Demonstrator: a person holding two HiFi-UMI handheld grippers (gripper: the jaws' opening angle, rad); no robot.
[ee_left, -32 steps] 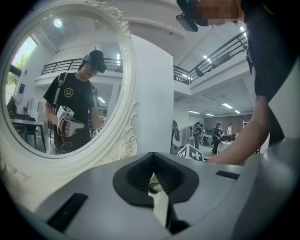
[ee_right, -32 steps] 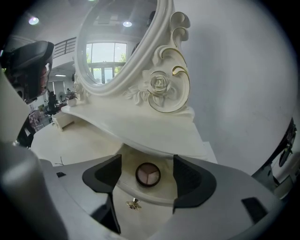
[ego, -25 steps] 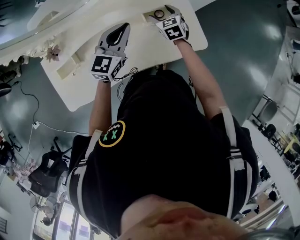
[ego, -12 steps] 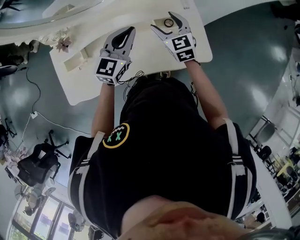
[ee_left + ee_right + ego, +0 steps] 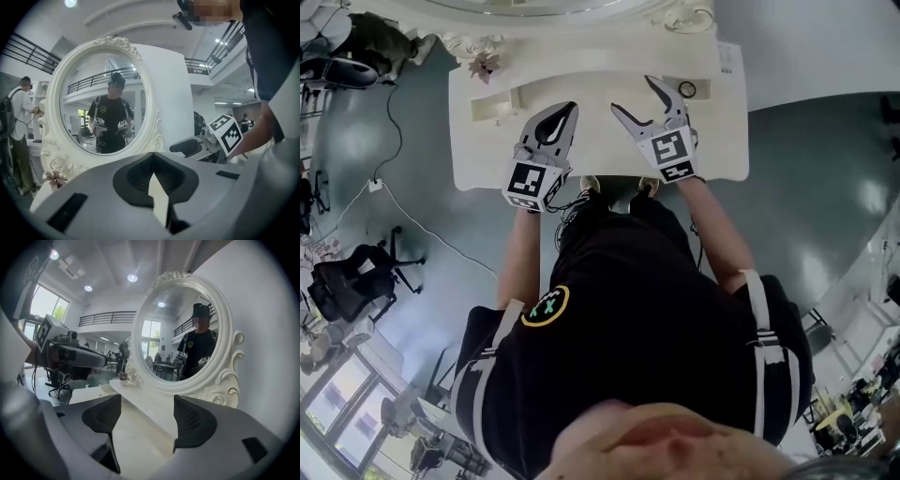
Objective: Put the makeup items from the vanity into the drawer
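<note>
Though near the right gripper [image 5: 631,94], round makeup item [image 5: 687,89] outside its spread fingers; left gripper [image 5: 569,109] fingers clenched, empty.

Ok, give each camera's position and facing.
Head view: on the person's head, facing steeply down at the white vanity table; shows black-shirted torso, both arms, the left gripper shut, the right gripper open.
Left gripper view: on the left gripper, facing along its closed jaws at the oval white-framed mirror; the right gripper and forearm show at right.
Right gripper view: on the right gripper, facing along its open jaws at that mirror; the left gripper shows at left.
Shared: both gripper views show the mirror and the person's reflection.
</note>
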